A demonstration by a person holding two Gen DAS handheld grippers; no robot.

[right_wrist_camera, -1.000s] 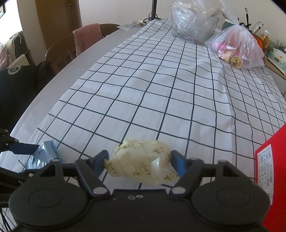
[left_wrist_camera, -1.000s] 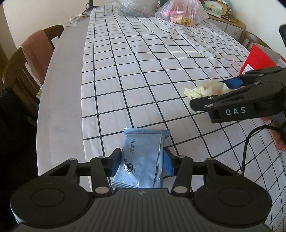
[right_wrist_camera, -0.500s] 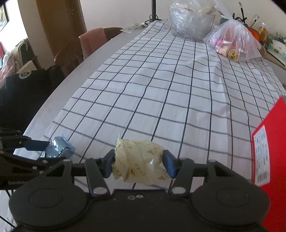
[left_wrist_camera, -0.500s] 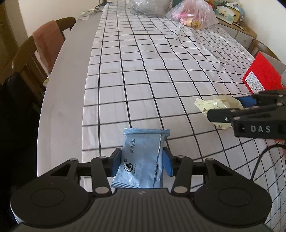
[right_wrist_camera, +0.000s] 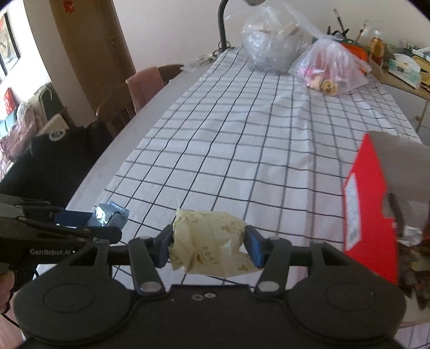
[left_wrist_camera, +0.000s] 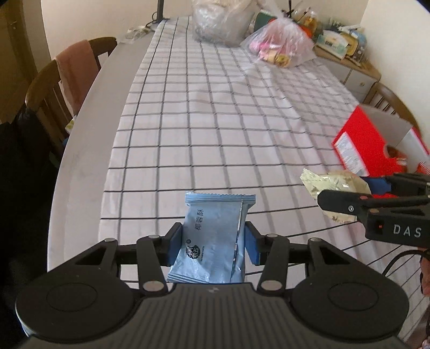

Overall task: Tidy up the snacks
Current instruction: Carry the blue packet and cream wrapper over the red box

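My left gripper point(left_wrist_camera: 213, 245) is shut on a light blue snack packet point(left_wrist_camera: 215, 239) and holds it above the near end of the table. My right gripper point(right_wrist_camera: 209, 245) is shut on a pale yellow wrapped snack point(right_wrist_camera: 209, 248), also lifted off the cloth. In the left wrist view the right gripper point(left_wrist_camera: 376, 198) with the yellow snack point(left_wrist_camera: 333, 185) is at the right, just in front of an open red box point(left_wrist_camera: 373, 150). In the right wrist view the left gripper point(right_wrist_camera: 88, 222) with the blue packet point(right_wrist_camera: 110, 216) is at the left, and the red box point(right_wrist_camera: 373, 212) at the right.
A white checked tablecloth point(left_wrist_camera: 215, 112) covers the grey table. Two clear plastic bags of snacks point(left_wrist_camera: 279, 45) point(left_wrist_camera: 220, 24) sit at the far end, by a lamp post point(right_wrist_camera: 223, 24). Wooden chairs point(left_wrist_camera: 61, 80) stand along the left side. A cluttered sideboard point(left_wrist_camera: 346, 53) stands at the far right.
Both grippers have risen off the table with their snacks. The right gripper closed tighter on the yellow snack and moved toward the red box, which now shows more fully.
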